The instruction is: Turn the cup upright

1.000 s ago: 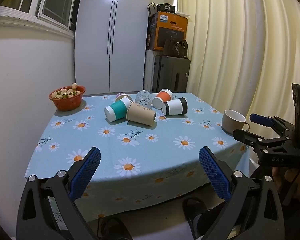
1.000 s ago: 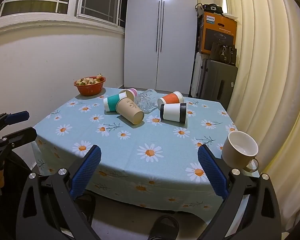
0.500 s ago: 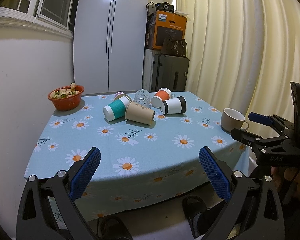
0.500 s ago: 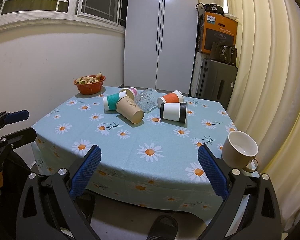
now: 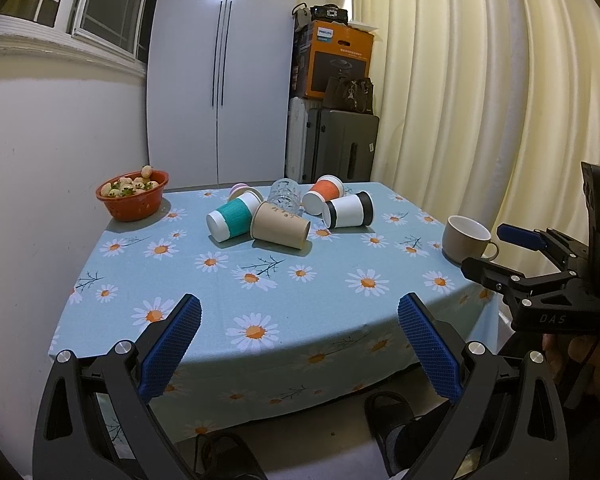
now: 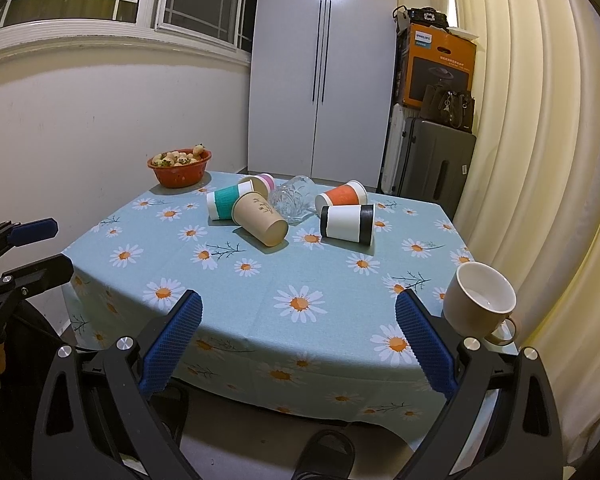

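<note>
Several cups lie on their sides in a cluster at the far middle of the table: a teal cup (image 5: pixel 231 221), a brown cup (image 5: pixel 281 225), a black-and-white cup (image 5: pixel 349 209), an orange cup (image 5: pixel 324 194), a pink cup (image 6: pixel 260 182) and a clear glass (image 5: pixel 285 195). A beige mug (image 6: pixel 480 305) stands upright at the table's right edge. My left gripper (image 5: pixel 299 349) is open and empty, off the table's near edge. My right gripper (image 6: pixel 298 345) is open and empty, at the near edge left of the mug.
A red bowl of fruit (image 5: pixel 133 195) stands at the table's far left corner by the wall. The daisy tablecloth (image 5: pixel 284 304) hangs over the near edge. Curtains (image 6: pixel 540 160) run along the right. Suitcases and a box (image 5: pixel 332 92) stand behind the table.
Both views have shifted only slightly; the left wrist view has tilted a little, so the table sits marginally lower. The cups and mug have not moved. Both grippers stay open.
</note>
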